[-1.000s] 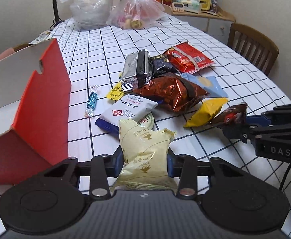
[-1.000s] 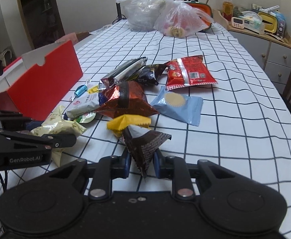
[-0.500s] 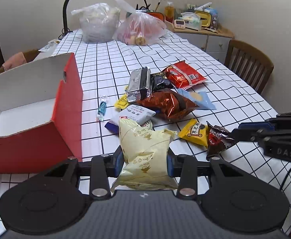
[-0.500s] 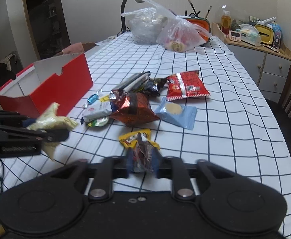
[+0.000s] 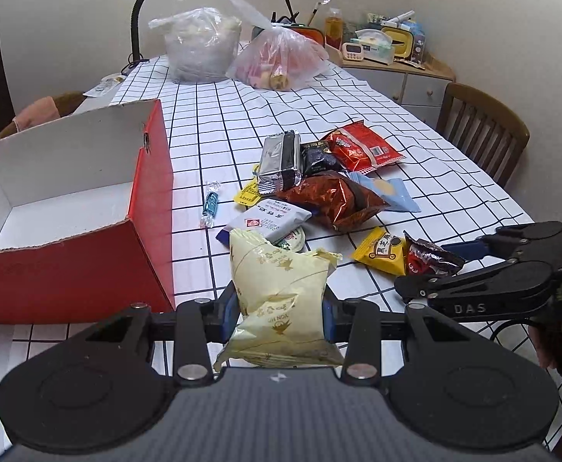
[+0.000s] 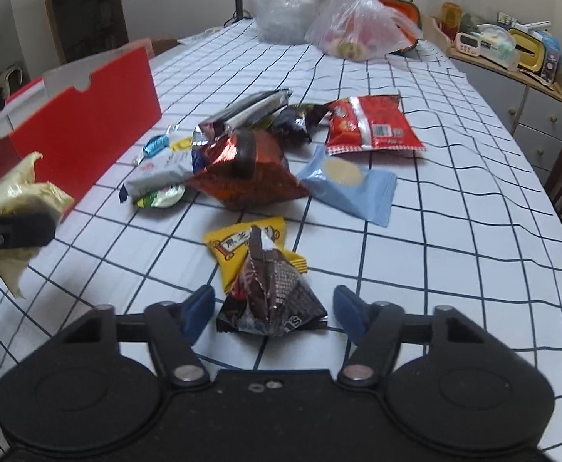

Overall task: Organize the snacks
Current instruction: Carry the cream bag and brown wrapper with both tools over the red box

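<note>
Left wrist view: the left gripper (image 5: 281, 313) clamps a pale yellow snack bag (image 5: 281, 300), held above the checked tablecloth (image 5: 223, 123) just beside the open red box (image 5: 88, 261).

Right wrist view: the right gripper (image 6: 275, 310) has its jaws spread wide on either side of a dark brown pyramid-shaped packet (image 6: 271, 292), which sits on the cloth overlapping a yellow packet (image 6: 238, 250); neither pad touches it.

A green-lidded cup (image 5: 294, 239) lies mostly hidden under a white packet (image 5: 271, 220), while the red box (image 5: 69, 208) is cut off at nine o'clock.
</note>
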The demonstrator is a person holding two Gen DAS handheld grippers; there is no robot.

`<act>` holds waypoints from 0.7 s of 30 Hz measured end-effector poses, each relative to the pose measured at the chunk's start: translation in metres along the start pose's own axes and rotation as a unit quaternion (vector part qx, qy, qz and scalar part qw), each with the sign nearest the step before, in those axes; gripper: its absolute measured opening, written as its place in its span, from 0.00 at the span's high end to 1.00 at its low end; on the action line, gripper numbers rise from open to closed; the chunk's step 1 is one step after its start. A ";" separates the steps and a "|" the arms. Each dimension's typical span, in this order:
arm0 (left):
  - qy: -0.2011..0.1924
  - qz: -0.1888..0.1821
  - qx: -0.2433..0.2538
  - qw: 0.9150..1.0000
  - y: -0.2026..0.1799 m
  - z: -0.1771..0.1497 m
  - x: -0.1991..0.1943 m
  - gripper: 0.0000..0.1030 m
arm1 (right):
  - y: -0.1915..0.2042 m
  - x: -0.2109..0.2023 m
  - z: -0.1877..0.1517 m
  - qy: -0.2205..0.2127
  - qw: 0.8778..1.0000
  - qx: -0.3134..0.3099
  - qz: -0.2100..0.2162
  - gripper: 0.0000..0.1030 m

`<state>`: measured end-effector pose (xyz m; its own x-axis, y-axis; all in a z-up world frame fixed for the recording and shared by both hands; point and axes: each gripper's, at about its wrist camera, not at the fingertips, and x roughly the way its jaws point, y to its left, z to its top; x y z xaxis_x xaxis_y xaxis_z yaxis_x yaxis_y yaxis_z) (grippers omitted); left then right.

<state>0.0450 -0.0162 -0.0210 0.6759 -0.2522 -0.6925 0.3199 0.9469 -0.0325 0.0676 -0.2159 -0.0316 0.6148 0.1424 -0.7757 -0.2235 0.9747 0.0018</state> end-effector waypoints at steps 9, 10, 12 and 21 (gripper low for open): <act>0.006 -0.002 -0.002 1.000 -0.002 -0.001 0.006 0.61 | 0.000 -0.015 -0.007 -0.013 1.000 -0.006 -0.005 0.52; 0.006 -0.003 -0.003 1.000 -0.003 -0.002 0.006 0.61 | 0.000 -0.019 -0.007 -0.017 1.000 -0.004 -0.006 0.53; 0.005 -0.006 -0.004 1.000 -0.003 -0.002 0.005 0.61 | -0.002 -0.028 -0.009 -0.026 1.000 0.002 -0.002 0.55; -0.013 -0.014 -0.013 1.000 0.000 0.000 -0.009 0.61 | 0.007 -0.065 -0.003 -0.064 0.998 0.016 0.008 0.55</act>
<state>0.0391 -0.0139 -0.0144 0.6846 -0.2827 -0.6718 0.3207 0.9445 -0.0706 0.0233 -0.2185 0.0168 0.7038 0.1767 -0.6881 -0.2115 0.9768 0.0345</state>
